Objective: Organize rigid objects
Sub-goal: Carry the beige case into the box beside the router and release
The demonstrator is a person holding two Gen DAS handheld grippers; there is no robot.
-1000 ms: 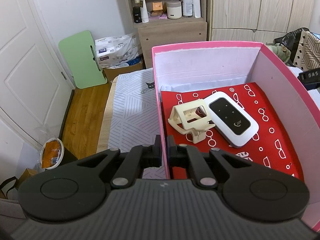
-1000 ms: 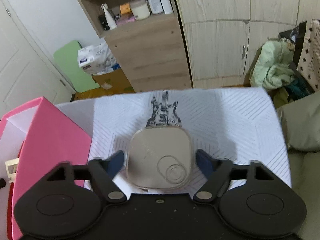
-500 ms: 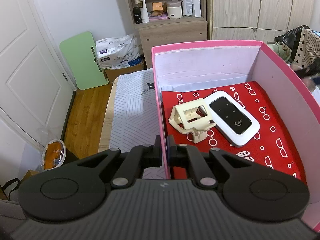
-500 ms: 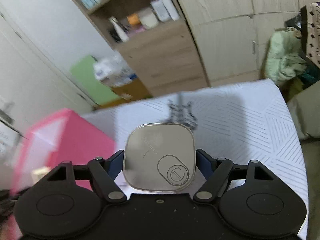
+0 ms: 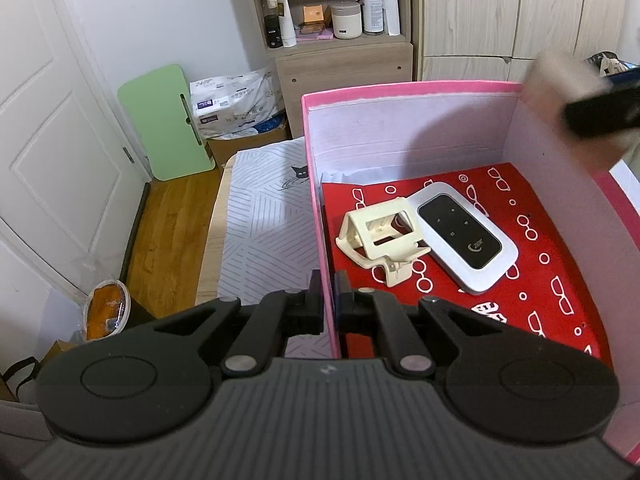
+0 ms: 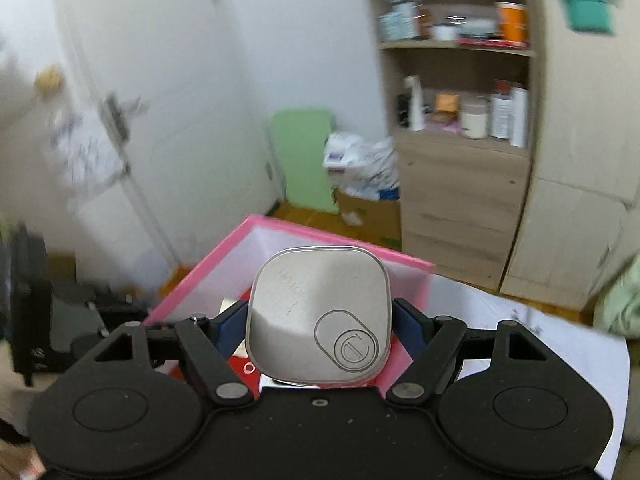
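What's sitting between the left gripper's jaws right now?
The pink box's side wall. The left gripper is shut on it, one jaw outside, one inside, as the left wrist view shows.

No wording reads clearly: the white router (image 5: 466, 236) shows only a small logo, and the grey square case (image 6: 318, 314) bears faint, illegible embossed letters.
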